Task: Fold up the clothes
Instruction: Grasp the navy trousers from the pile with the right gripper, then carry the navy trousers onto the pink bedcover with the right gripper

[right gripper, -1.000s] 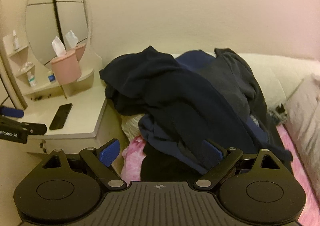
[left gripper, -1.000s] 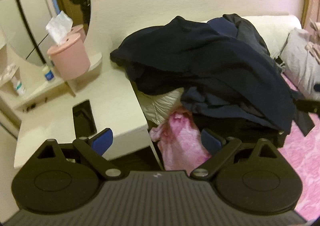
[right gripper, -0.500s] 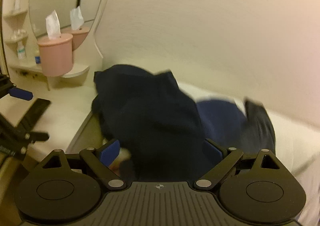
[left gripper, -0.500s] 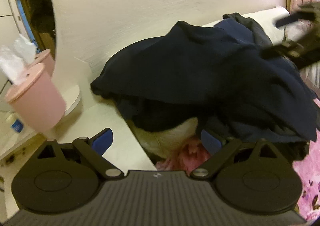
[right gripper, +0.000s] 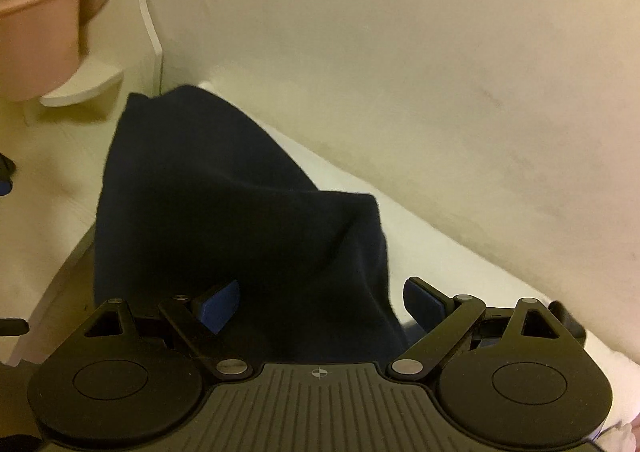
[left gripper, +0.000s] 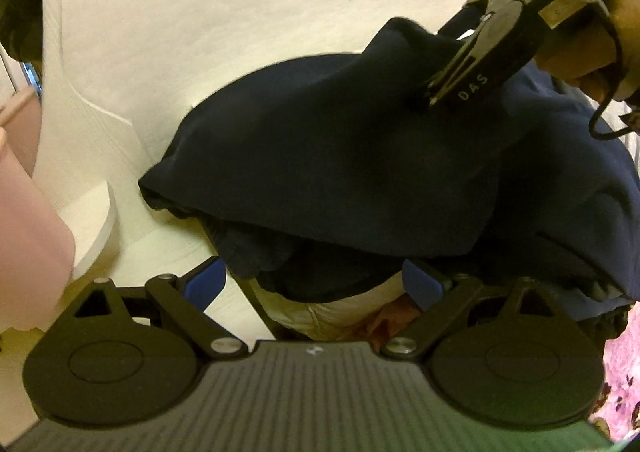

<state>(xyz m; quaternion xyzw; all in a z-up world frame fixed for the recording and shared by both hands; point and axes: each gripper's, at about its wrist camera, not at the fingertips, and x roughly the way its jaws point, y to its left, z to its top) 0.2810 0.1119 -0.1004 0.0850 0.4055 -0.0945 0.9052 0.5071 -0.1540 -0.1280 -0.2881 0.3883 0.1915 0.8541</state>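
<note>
Right gripper (right gripper: pixel 320 300): jaws spread, navy garment (right gripper: pixel 240 212) bunched between and ahead of the pads, not clamped. Left gripper (left gripper: pixel 316 284): jaws apart, the pile's lower edge just ahead; pink container (left gripper: pixel 28 244) to its left.

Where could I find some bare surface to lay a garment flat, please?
The white tabletop is bare between the pink container and the navy garment. A pale strip runs between the garment and the wall. The clothes pile is crowded, with the right hand-held gripper down on it.
</note>
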